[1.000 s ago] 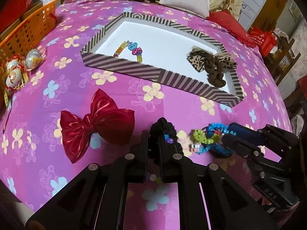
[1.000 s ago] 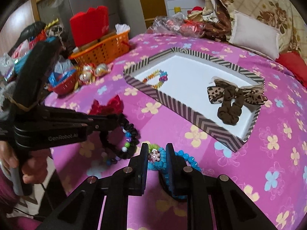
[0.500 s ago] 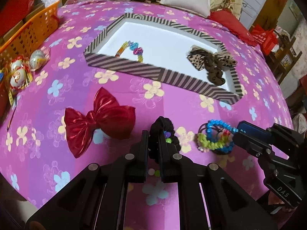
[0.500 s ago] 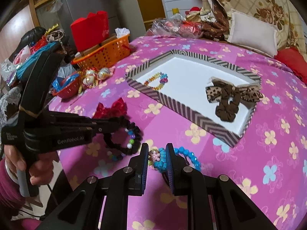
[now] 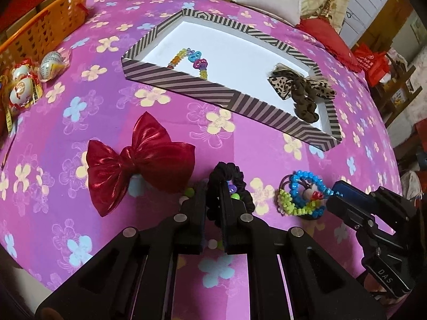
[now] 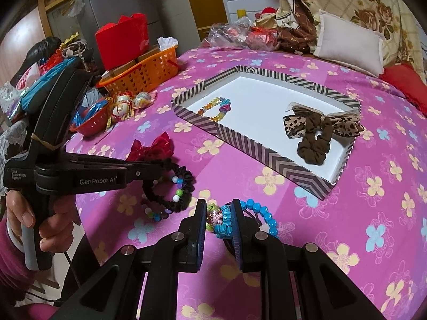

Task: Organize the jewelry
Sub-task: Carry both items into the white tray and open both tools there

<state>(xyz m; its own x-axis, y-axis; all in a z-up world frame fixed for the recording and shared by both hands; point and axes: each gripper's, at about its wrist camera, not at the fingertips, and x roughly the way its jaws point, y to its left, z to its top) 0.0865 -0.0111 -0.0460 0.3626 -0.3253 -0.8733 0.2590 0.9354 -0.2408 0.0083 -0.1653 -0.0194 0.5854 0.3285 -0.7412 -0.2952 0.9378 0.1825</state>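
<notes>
My left gripper (image 5: 213,186) is shut on a black scrunchie with coloured beads (image 5: 237,184), held just above the pink flowered cloth; it also shows in the right wrist view (image 6: 181,186). My right gripper (image 6: 218,213) is shut on a blue and green bead bracelet bundle (image 6: 222,221), seen in the left wrist view too (image 5: 301,197). A striped tray (image 5: 186,82) holds a rainbow bead bracelet (image 5: 194,61) and a leopard bow with a brown scrunchie (image 5: 301,90). A red bow (image 5: 138,157) lies on the cloth left of my left gripper.
An orange basket (image 5: 40,32) and foil-wrapped eggs (image 5: 24,85) sit at the left edge. A red bowl (image 6: 93,122) and clutter stand beyond the cloth's left side. Pillows (image 6: 349,45) lie behind the tray.
Both grippers have lifted and pulled back a little with their pieces. The bracelet bundle has risen off the cloth in my right gripper.
</notes>
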